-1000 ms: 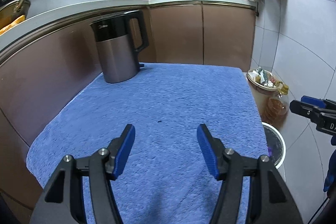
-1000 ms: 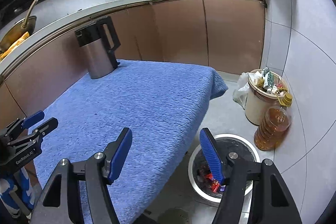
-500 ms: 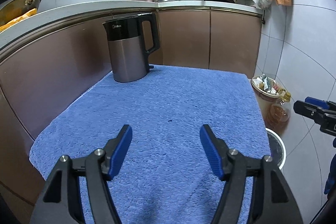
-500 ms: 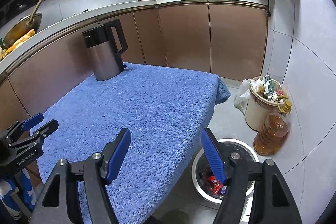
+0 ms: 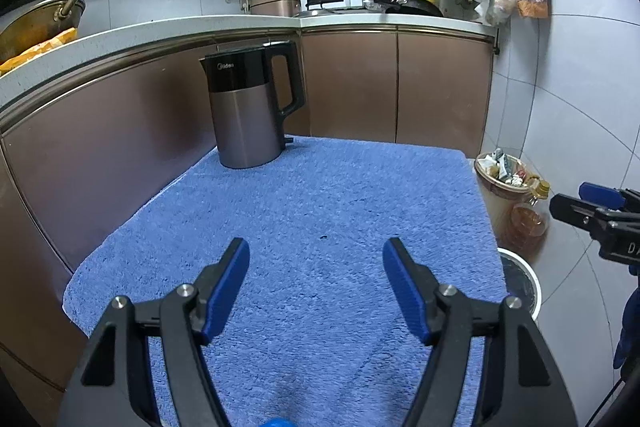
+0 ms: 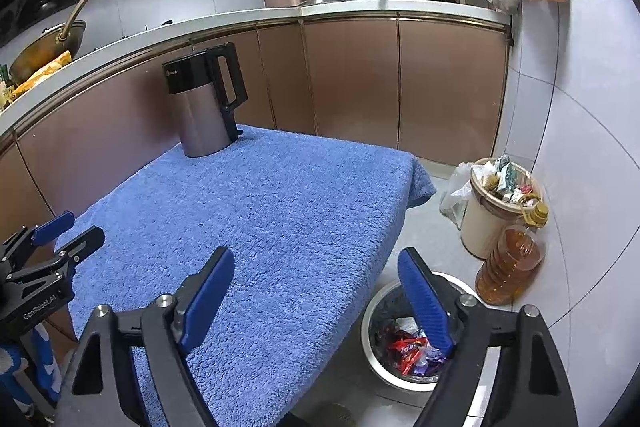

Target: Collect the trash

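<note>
Jaws of both the left gripper [image 5: 316,259] and right gripper [image 6: 316,269] gape empty — lifted since a second ago above the blue-towelled bench [image 6: 260,207]; wrappers fill the steel bin [image 6: 408,343] beside it — collection looks finished.

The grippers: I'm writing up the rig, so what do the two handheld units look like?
Both match. The left gripper and right gripper have black angular linkage arms with silver pivot bolts and flat, ribbed blue finger pads. In the right wrist view, white lettering runs along the left unit's black body. Blue fabric, perhaps a glove or sleeve, shows beneath it.
</note>
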